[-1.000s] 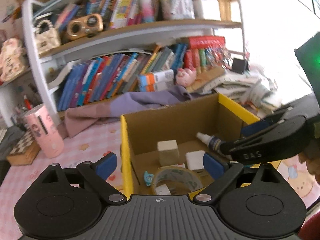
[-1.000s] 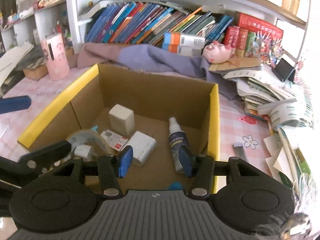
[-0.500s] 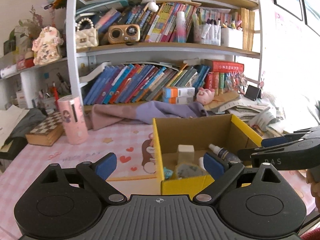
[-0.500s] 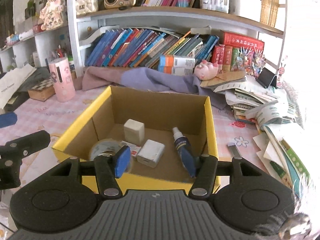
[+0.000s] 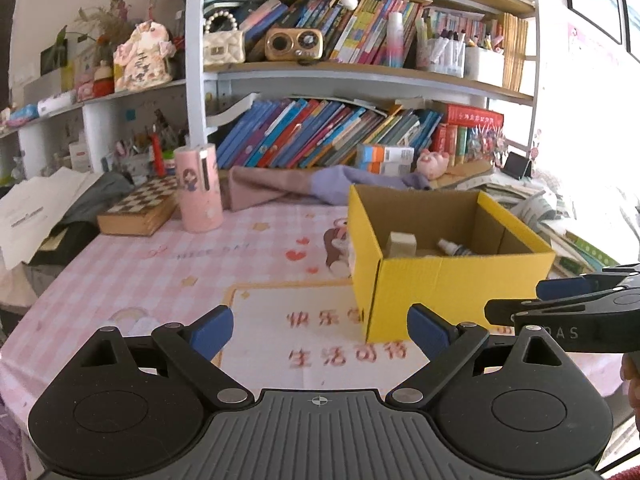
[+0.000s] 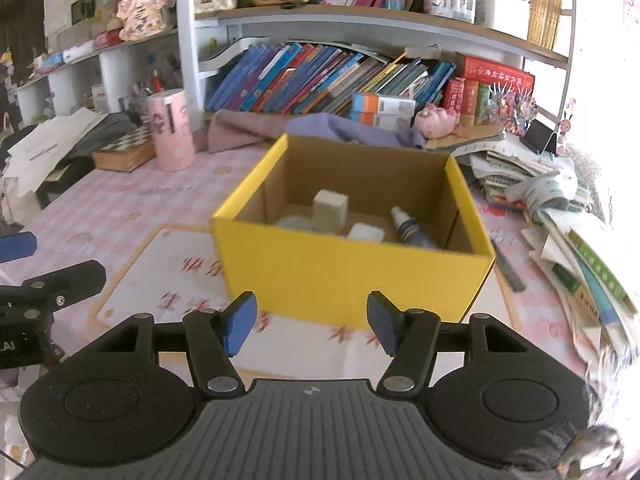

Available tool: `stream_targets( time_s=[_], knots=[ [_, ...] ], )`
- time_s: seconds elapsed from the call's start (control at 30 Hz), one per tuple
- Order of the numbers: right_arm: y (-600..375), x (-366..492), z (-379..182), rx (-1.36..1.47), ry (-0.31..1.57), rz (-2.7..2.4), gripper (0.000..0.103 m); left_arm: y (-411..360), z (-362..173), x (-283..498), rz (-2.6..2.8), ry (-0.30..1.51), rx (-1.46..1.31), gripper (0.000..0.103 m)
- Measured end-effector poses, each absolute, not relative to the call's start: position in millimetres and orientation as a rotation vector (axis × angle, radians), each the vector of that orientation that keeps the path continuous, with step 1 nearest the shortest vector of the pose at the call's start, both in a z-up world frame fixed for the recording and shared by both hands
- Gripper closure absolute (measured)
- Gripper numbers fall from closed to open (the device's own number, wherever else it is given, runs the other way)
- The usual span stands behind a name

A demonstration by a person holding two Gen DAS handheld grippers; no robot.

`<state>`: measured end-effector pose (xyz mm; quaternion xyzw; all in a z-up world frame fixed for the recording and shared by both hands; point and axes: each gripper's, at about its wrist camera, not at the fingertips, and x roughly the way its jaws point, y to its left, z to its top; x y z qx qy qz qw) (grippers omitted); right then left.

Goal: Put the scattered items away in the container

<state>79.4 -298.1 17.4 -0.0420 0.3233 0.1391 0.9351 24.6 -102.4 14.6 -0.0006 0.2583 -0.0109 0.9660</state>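
Bare pink tablecloth ahead of the left gripper, jaws wide apart, empty. Yellow box just beyond the right gripper, jaws just opening, nothing between; spray bottle inside, well beyond.

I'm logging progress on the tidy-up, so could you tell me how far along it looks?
Mostly done: the yellow box holds a spray bottle, a beige block and a white pack. Nothing is in hand; the left gripper and right gripper are open. A dark flat item lies beside the box.
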Motion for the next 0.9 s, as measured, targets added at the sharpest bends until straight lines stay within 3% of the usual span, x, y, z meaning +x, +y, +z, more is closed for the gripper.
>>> stream_targets(
  time_s=[0.47,0.57,0.9],
  knots=[
    [-283,29,8,-0.033,0.699,0.247,0.037,-81,7,-15,-0.034,0.567,0.022,0.007],
    [-279,24,6,-0.037,0.703,0.24,0.027,-78,7,-19,-0.035,0.573,0.029,0.006],
    [-274,15,-1,-0.025,0.737,0.219,0.011,-71,0,-24,-0.032,0.614,0.059,0.0]
  ],
)
